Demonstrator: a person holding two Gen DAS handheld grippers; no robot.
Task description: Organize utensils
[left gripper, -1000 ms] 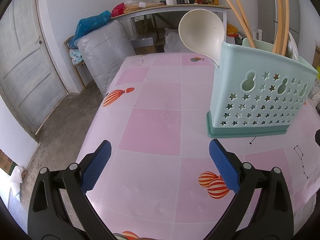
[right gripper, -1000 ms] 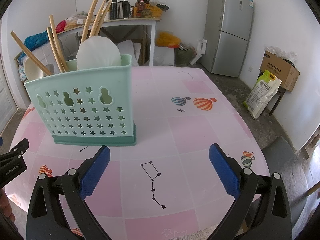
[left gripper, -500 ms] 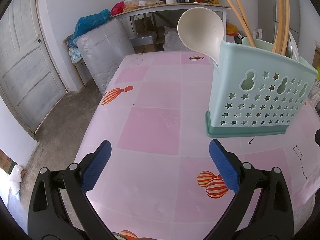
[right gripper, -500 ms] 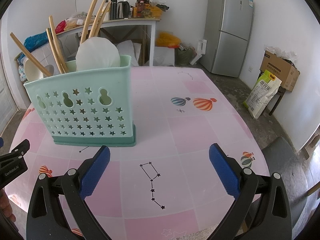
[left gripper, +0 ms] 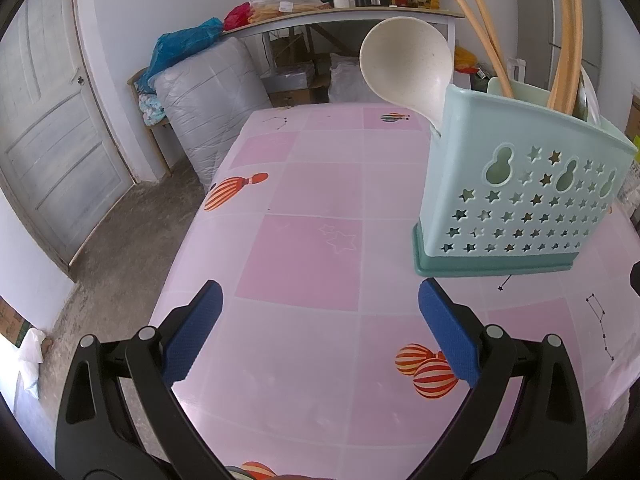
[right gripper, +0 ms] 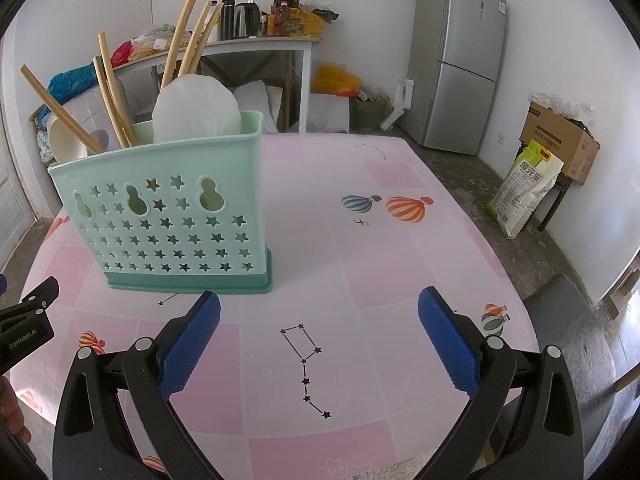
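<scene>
Perforated mint plastic caddy [right gripper: 168, 216] holds wooden chopsticks [right gripper: 114, 92] and a ladle [left gripper: 406, 64]. It stands at eleven o'clock from the empty, spread right hand-held gripper [right gripper: 319, 334], and at two o'clock from the equally spread left hand-held gripper [left gripper: 320, 326].

White walls, concrete floor [right gripper: 516, 216], grey fridge [right gripper: 460, 60], panelled door [left gripper: 48, 132].

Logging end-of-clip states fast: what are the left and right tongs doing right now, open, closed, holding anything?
Left tongs: open, holding nothing, above the pink table.
Right tongs: open, holding nothing, just in front of the utensil caddy.
</scene>
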